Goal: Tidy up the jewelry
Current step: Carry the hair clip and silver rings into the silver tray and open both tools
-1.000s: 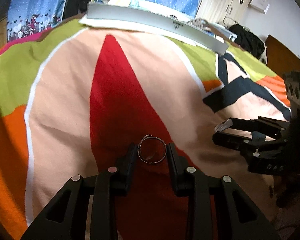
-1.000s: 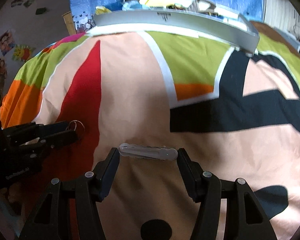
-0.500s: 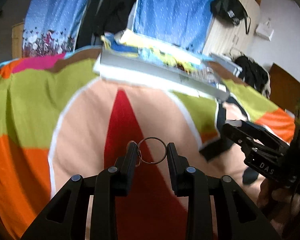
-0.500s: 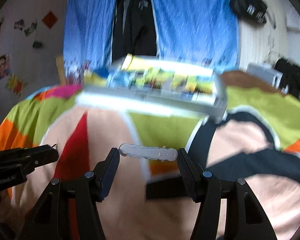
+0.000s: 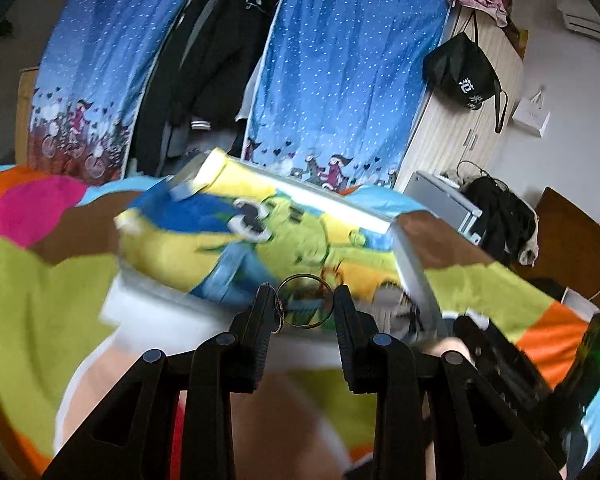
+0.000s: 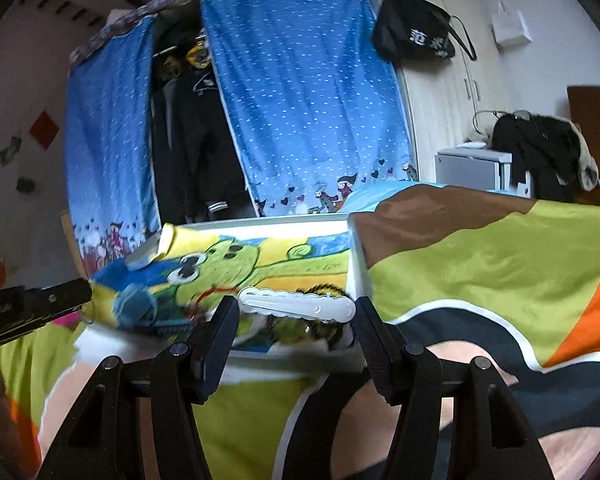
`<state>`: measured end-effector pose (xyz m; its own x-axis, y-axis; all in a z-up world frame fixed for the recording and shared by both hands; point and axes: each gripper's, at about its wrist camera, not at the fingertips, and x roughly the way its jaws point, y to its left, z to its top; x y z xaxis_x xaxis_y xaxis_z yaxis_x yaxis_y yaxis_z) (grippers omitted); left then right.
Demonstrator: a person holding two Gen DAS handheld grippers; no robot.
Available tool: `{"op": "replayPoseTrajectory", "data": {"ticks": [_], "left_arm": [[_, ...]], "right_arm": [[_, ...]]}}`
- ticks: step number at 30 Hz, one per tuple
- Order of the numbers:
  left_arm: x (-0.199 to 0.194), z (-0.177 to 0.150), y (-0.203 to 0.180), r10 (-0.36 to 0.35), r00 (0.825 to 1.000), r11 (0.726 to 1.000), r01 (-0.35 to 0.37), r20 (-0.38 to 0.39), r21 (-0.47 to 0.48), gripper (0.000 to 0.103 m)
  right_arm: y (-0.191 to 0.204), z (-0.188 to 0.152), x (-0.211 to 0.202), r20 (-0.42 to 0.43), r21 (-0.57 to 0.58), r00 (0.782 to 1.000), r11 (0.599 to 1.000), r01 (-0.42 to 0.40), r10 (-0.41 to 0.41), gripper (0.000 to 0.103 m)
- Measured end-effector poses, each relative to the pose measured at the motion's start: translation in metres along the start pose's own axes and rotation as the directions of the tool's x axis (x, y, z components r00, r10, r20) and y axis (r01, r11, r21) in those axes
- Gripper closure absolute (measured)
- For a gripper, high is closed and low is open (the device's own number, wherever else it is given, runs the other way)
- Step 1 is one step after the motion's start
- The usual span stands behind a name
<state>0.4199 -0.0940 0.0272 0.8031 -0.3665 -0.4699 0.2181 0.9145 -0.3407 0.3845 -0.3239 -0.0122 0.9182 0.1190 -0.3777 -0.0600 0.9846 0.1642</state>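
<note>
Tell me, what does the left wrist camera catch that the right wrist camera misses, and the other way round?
Only the left wrist view shows the metal ring plainly, held between the left gripper's fingers, with a smaller ring hanging at its left side. Only the right wrist view shows the white scalloped hair clip, held lengthwise in the right gripper, plus the wall stickers at far left. Both show the shallow box with a cartoon-print lining on the colourful bedspread, the blue dotted curtains and the black bag hanging on the wardrobe.
</note>
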Motion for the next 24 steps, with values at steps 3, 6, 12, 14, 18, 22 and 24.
{"op": "replayPoseTrajectory", "data": {"ticks": [3,6,12,14,18,22,24], "left_arm": [[0.027,0.014,-0.006,0.005,1.0,1.0,-0.004,-0.017,0.004,0.077],[0.05,0.014,-0.006,0.02,0.999,1.0,-0.02,-0.049,0.002,0.077],[0.078,0.002,-0.008,0.054,0.992,0.999,-0.052,-0.111,0.016,0.077],[0.085,-0.001,-0.009,0.061,0.99,0.998,-0.058,-0.128,0.024,0.077],[0.096,-0.007,-0.009,0.066,0.984,0.998,-0.063,-0.164,0.02,0.077],[0.101,-0.01,-0.01,0.084,0.98,0.996,-0.081,-0.181,0.029,0.076],[0.101,-0.01,-0.009,0.086,0.978,0.996,-0.082,-0.188,0.028,0.076]], "right_arm": [[-0.007,0.006,0.014,-0.011,0.01,1.0,1.0,0.022,-0.022,0.046],[-0.01,0.007,0.028,-0.052,-0.002,0.998,0.999,0.04,-0.04,0.046],[-0.012,-0.003,0.043,-0.113,-0.002,0.992,0.999,0.051,-0.051,0.046],[-0.013,-0.005,0.046,-0.131,0.006,0.99,0.999,0.054,-0.053,0.046],[-0.016,-0.009,0.051,-0.158,0.011,0.986,0.998,0.058,-0.056,0.045],[-0.019,-0.01,0.051,-0.169,0.024,0.984,0.998,0.057,-0.052,0.045],[-0.021,-0.01,0.052,-0.177,0.03,0.983,0.998,0.054,-0.048,0.045]]}}
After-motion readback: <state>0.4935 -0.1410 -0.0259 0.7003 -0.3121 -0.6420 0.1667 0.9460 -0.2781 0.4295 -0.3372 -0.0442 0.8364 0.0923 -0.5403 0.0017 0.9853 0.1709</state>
